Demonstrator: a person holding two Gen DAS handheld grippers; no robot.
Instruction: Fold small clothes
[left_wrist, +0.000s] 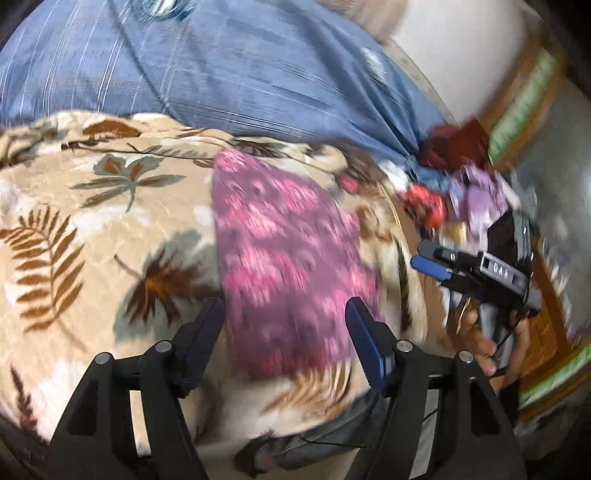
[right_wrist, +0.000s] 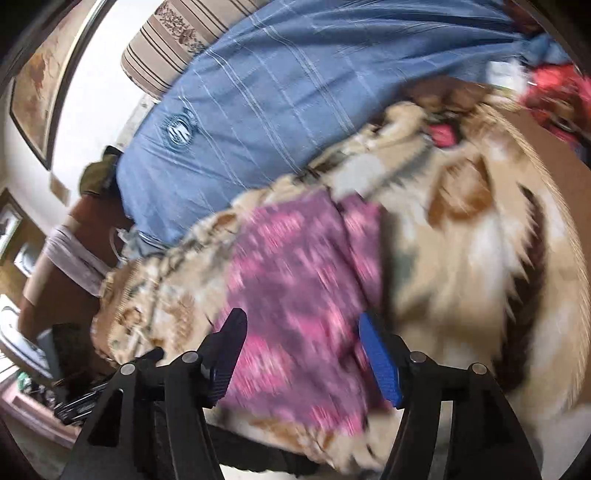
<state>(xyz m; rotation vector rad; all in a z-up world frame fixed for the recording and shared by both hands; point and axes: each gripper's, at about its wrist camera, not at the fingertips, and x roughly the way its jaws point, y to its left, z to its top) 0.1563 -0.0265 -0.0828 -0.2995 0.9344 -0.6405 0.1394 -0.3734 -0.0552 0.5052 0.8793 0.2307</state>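
Pink garment (left_wrist: 291, 254) (folded), on leaf-print blanket (left_wrist: 110, 206)

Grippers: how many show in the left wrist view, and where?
2. The left gripper fills the bottom edge, jaws open above the pink patterned cloth. The right gripper is at the right, held in a hand, jaws open, holding nothing.

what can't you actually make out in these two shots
- Pink patterned cloth: both wrist views motion-blurred; print and fold edges unreadable.
- Pile of small colourful clothes: left wrist view, blurred; items indistinguishable.
- Leaf-print beige blanket: near edge hidden behind black fingers in the right wrist view.
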